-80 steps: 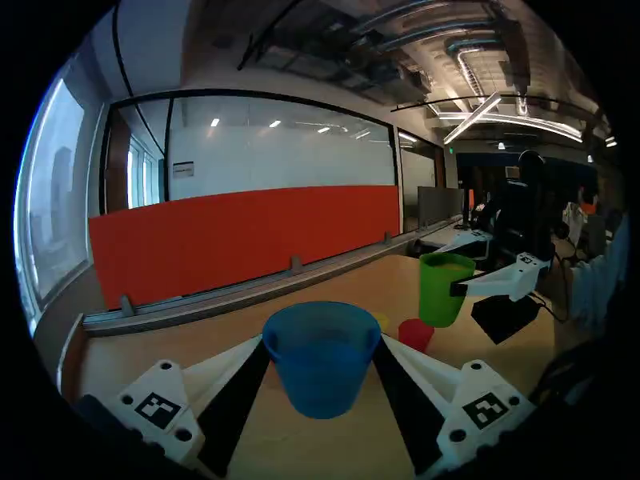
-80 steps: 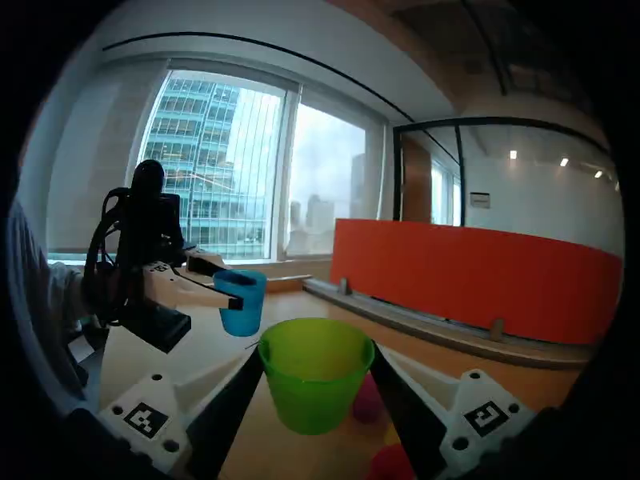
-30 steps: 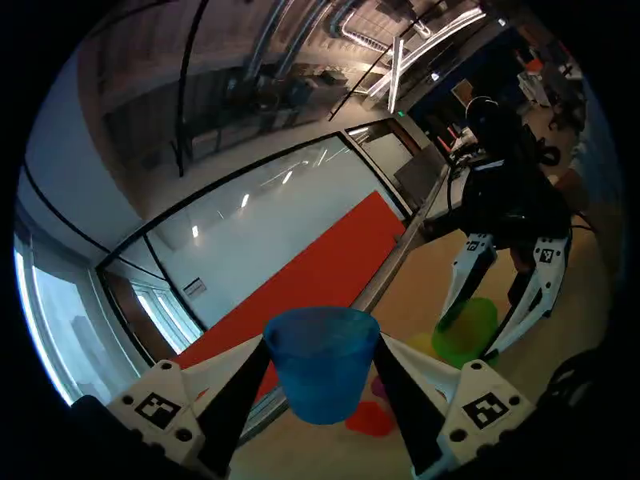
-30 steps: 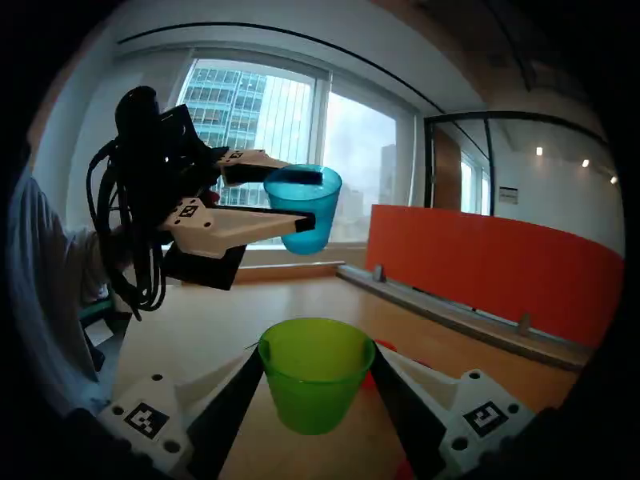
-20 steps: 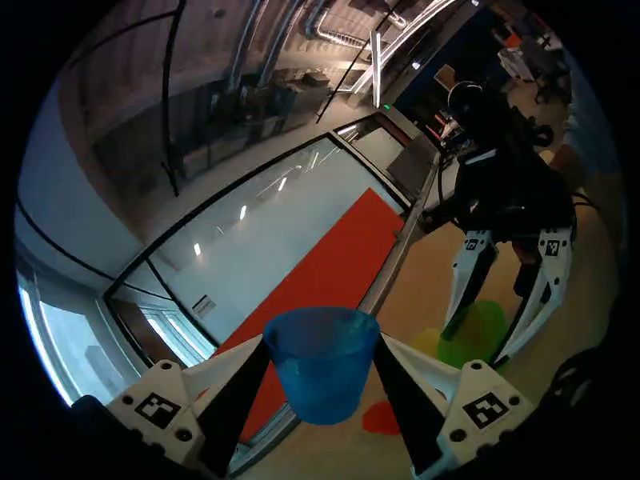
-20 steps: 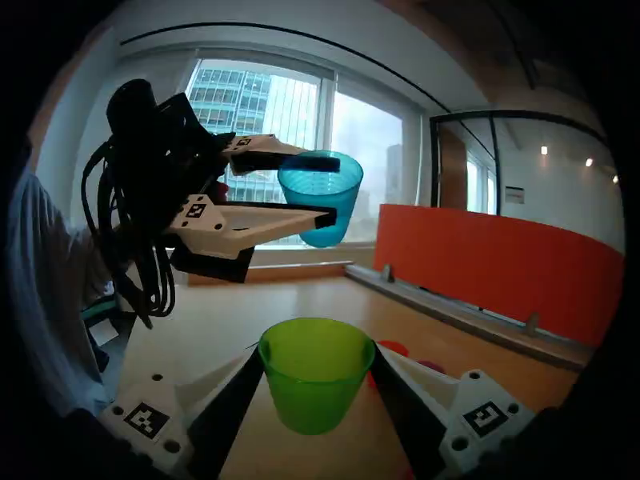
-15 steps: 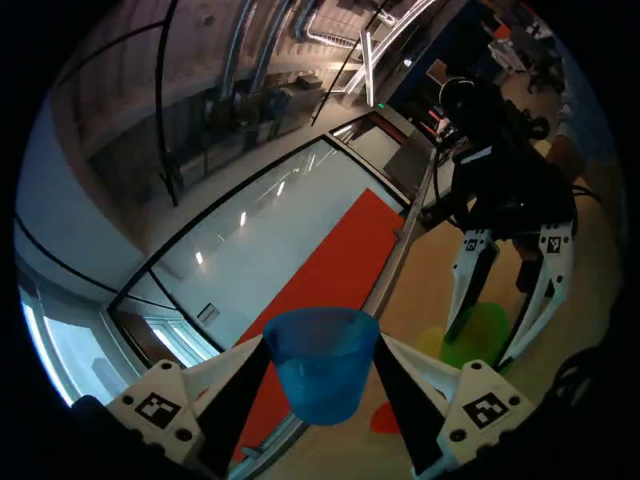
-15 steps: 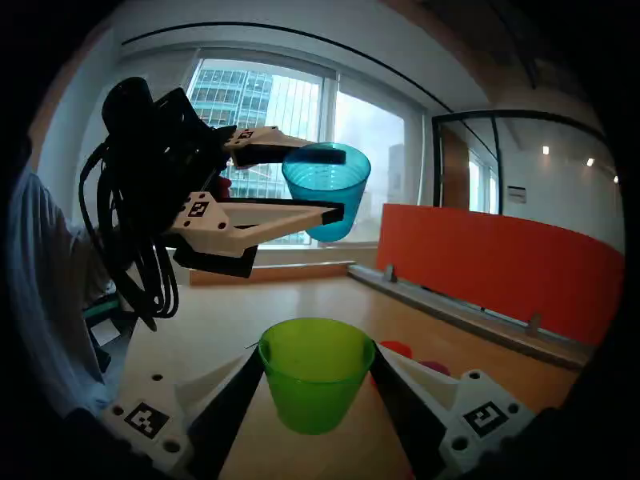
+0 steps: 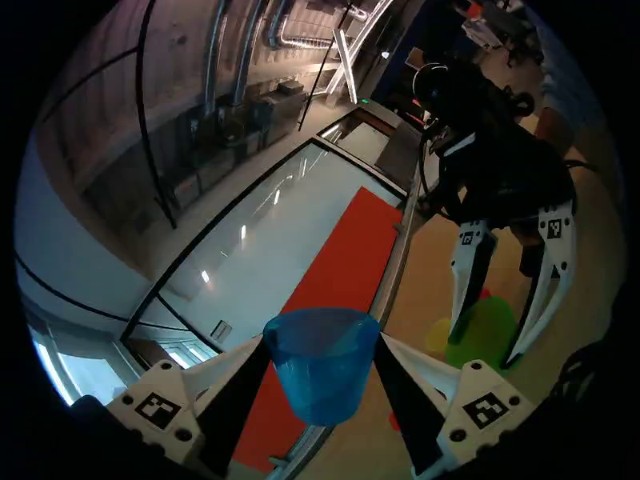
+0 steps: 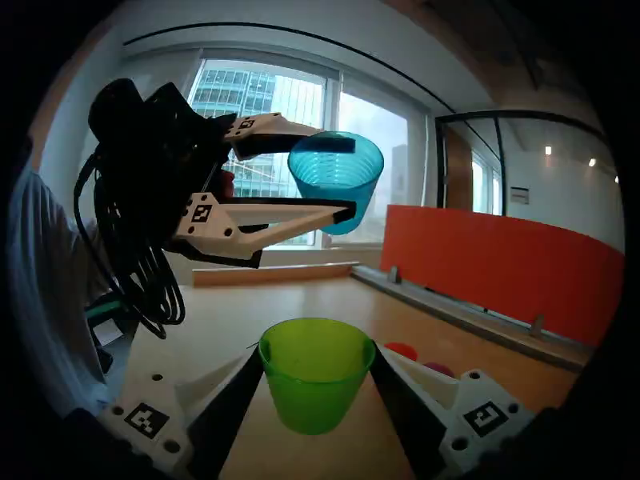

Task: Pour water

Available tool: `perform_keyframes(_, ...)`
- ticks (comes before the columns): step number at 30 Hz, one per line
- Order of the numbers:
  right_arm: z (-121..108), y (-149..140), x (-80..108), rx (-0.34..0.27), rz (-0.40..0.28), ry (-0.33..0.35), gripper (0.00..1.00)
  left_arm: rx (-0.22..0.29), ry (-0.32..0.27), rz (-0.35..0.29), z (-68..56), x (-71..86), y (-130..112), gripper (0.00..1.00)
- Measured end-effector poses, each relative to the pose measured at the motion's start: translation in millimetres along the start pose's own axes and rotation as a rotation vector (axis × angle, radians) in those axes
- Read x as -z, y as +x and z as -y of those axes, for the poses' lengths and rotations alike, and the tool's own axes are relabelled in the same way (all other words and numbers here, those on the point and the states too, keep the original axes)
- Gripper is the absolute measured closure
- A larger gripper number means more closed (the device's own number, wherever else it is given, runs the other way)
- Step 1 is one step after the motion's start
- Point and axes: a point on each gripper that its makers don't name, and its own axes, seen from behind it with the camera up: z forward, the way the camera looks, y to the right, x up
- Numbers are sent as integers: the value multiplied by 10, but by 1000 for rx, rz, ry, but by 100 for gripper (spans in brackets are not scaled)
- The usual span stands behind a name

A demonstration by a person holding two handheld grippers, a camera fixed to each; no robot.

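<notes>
The left claw (image 9: 322,354) is clamped on the blue cup (image 9: 322,380): both white fingers (image 9: 232,376) press against opposite sides of the cup wall, just below the rim. The right claw (image 10: 316,362) is clamped in the same way on the green cup (image 10: 316,388), which stands upright between its fingers above the bench (image 10: 232,320). In the right gripper view the blue cup hangs in the air above and beyond the green cup, well apart from it and tilted so that its open mouth faces the camera. Both cups are translucent plastic, round and tapered toward the base; the blue cup shows fine ribs on its inner wall. Each finger is a flat white plastic plate with a black inner face and a square black-and-white marker (image 9: 156,408) near its root. Black cables (image 10: 152,272) loop below the left claw body, beside a light sleeve (image 10: 40,304). The bench is smooth, light wood. A small red item (image 10: 400,350) and a magenta item (image 10: 436,368) lie on it beyond the green cup; their shapes are too small to tell. An orange panel (image 10: 496,256) runs along the far bench edge, under a glass partition (image 9: 264,240). Tall windows (image 10: 264,120) show buildings outside. The left gripper view is strongly rotated and shows exposed ceiling pipes (image 9: 216,48) and a strip light (image 9: 348,48).
</notes>
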Motion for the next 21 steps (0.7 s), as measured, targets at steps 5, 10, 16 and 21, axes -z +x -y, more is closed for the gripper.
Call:
perform_keyframes(5, 10, 4, -15, -2, -2, 6, 7, -24, -2, -5, -22, 2, 32, 14)
perform_keyframes(10, 17, 2, -20, -2, -3, 8, 8, -60, 1, -7, -30, 6, 50, 14)
perform_keyframes(16, 18, 6, -12, 1, -4, 8, 8, -83, 4, -8, -20, 7, 69, 14)
perform_keyframes(21, 24, 17, 1, 5, -6, 6, 8, -100, 7, -15, -6, 3, 100, 14)
